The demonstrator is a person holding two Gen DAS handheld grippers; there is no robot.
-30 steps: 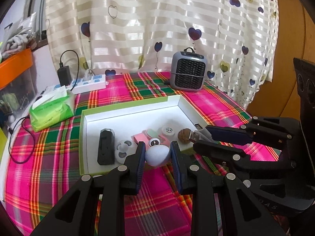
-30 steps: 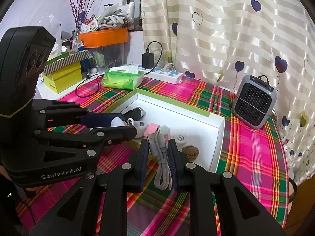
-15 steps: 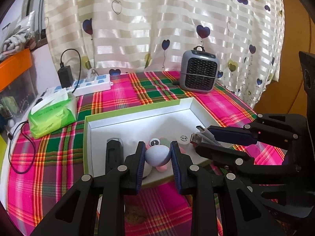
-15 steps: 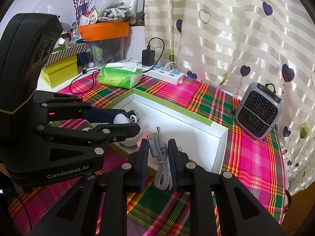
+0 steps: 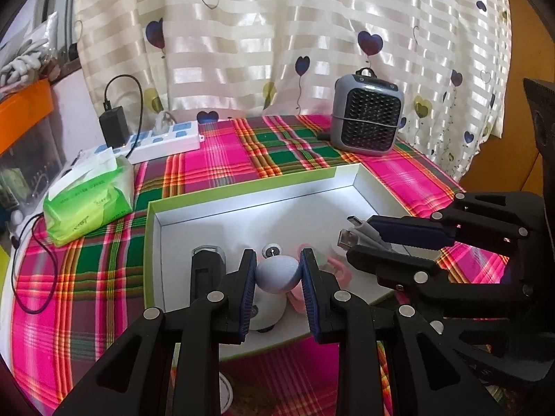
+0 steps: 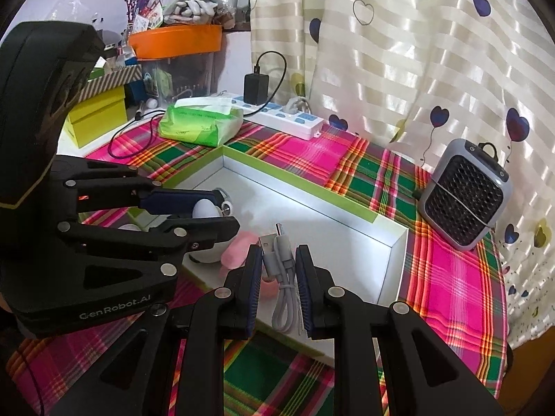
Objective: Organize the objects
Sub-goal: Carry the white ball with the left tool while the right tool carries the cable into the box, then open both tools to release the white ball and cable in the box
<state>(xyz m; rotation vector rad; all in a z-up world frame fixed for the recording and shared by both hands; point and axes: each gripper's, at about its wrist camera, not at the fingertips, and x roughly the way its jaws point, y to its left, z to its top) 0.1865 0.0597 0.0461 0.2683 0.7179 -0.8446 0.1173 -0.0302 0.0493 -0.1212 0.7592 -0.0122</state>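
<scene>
My left gripper is shut on a pale blue egg-shaped object and holds it above the near part of a shallow white box with a green rim. My right gripper is shut on a bundled white USB cable, above the box's near right part. The same cable shows in the left wrist view, and the egg in the right wrist view. In the box lie a black device, a pink item and a white round thing, partly hidden by the fingers.
A grey mini heater stands behind the box at the right. A green tissue pack and a white power strip with a black charger lie at the back left. Yellow boxes and an orange bin stand further left.
Both grippers have moved forward over the box, still holding the egg and the cable. The box contents now lie under and behind the fingers.
</scene>
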